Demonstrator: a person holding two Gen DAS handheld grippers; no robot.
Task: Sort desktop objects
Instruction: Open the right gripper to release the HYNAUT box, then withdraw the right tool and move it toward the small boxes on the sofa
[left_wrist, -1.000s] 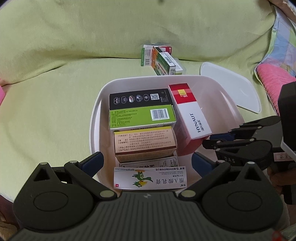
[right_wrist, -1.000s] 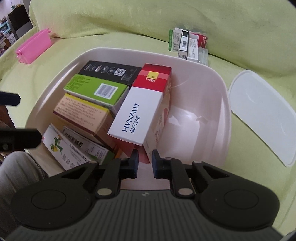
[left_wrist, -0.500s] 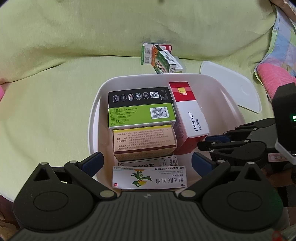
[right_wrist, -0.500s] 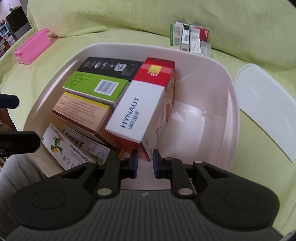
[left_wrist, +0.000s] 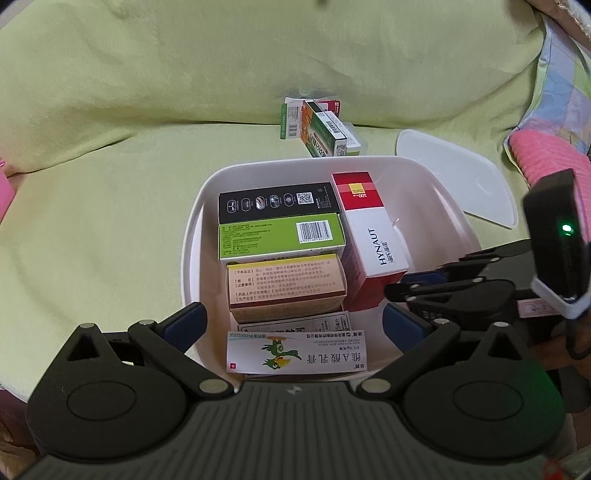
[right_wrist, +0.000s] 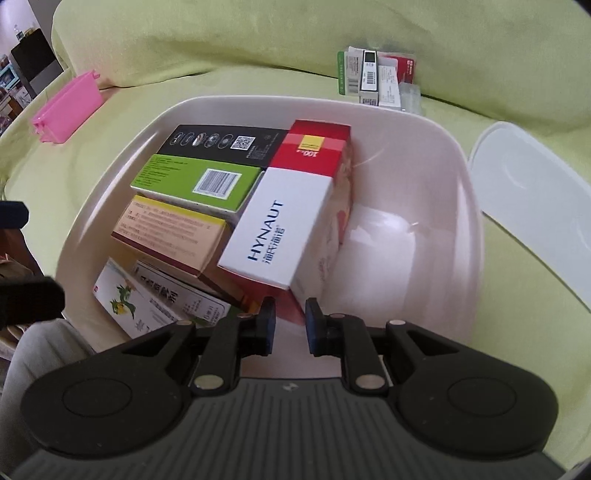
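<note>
Left gripper: your left gripper (left_wrist: 291, 325) is hovering at the near rim of the white bin (left_wrist: 192, 258) with its fingers spread wide, gripping nothing
Right gripper: your right gripper (right_wrist: 290, 326) is sitting over the near edge of the bin, its fingers nearly together with a narrow gap and nothing between them; you are seeing it from the side at the right of the left wrist view
White bin: it is resting on the yellow-green blanket (left_wrist: 110, 184), and its right half is showing bare floor
HYNAUT box: the red-and-white HYNAUT box (right_wrist: 284, 218) is lying tilted in the middle of the bin, leaning against the stacked boxes on its left, just beyond your right fingertips
Stacked boxes: the black box (left_wrist: 277, 201) is lying farthest, the green box (left_wrist: 280, 236) next, the tan box (left_wrist: 286, 284) nearer
Parrot box: the white box with a green parrot (left_wrist: 297, 356) is standing against the near wall
Loose boxes: a small cluster of boxes (left_wrist: 317, 125) is waiting on the blanket beyond the bin's far rim
Lid: the white lid (right_wrist: 532, 199) is lying flat to the right of the bin
Pink case: a pink case (right_wrist: 68, 107) is lying far left on the blanket
</note>
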